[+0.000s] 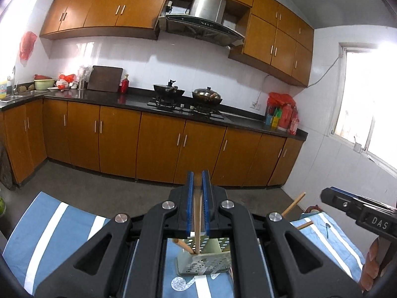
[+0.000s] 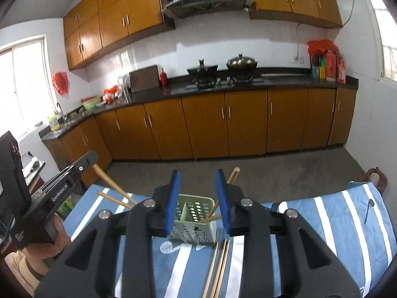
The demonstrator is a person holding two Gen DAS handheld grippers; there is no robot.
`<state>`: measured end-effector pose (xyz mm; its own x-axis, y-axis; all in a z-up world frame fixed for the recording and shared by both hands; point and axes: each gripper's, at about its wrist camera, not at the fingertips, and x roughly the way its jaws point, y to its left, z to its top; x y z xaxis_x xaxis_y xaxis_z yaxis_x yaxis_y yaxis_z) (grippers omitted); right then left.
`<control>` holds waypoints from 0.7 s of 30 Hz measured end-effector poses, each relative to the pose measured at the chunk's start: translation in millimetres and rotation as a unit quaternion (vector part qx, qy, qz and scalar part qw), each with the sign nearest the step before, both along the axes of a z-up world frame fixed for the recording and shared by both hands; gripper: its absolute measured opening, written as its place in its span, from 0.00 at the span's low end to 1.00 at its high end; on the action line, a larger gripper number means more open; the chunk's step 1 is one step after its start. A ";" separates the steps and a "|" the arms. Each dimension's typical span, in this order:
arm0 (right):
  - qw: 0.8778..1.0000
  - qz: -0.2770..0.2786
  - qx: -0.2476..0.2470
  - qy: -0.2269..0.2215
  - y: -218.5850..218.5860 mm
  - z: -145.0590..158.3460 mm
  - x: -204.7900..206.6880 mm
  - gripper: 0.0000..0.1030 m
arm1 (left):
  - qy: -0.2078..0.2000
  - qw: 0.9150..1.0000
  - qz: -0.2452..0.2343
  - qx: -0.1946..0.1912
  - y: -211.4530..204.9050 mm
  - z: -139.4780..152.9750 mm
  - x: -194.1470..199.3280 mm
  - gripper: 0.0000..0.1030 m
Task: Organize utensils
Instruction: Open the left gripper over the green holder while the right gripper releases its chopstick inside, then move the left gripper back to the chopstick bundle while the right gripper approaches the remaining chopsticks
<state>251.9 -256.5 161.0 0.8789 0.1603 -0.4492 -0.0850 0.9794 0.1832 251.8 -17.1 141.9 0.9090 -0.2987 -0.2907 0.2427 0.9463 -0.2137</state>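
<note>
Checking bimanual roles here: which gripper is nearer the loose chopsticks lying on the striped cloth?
Right. The right gripper hangs open above the loose chopsticks; the left gripper, shut on another chopstick, is over the green holder.

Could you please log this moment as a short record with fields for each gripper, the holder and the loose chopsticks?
left gripper: shut on a chopstick, tip in the holder
right gripper: open, nothing between the fingers
holder: green, perforated, on the striped cloth, chopsticks inside
loose chopsticks: on the cloth, in front of the holder
</note>
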 end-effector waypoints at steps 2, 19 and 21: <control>1.000 -0.010 0.003 -0.013 -5.9 3.9 -13.8 0.30 | -0.004 1.000 0.001 -0.003 7.9 7.3 -9.6 0.07; 0.975 -0.012 0.038 0.220 -16.5 -230.2 -68.1 0.12 | 0.137 0.986 0.009 0.098 51.4 -122.3 -74.0 0.08; 0.971 -0.004 0.043 0.234 -8.9 -245.1 -69.9 0.12 | 0.166 0.982 0.003 0.088 53.1 -142.3 -78.0 0.08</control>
<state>182.0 -265.4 -84.1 0.5829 0.2079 -0.7855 0.0355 0.9593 0.2802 173.9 36.0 -0.5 0.7571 -0.2132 -0.6175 0.1824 0.9766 -0.1137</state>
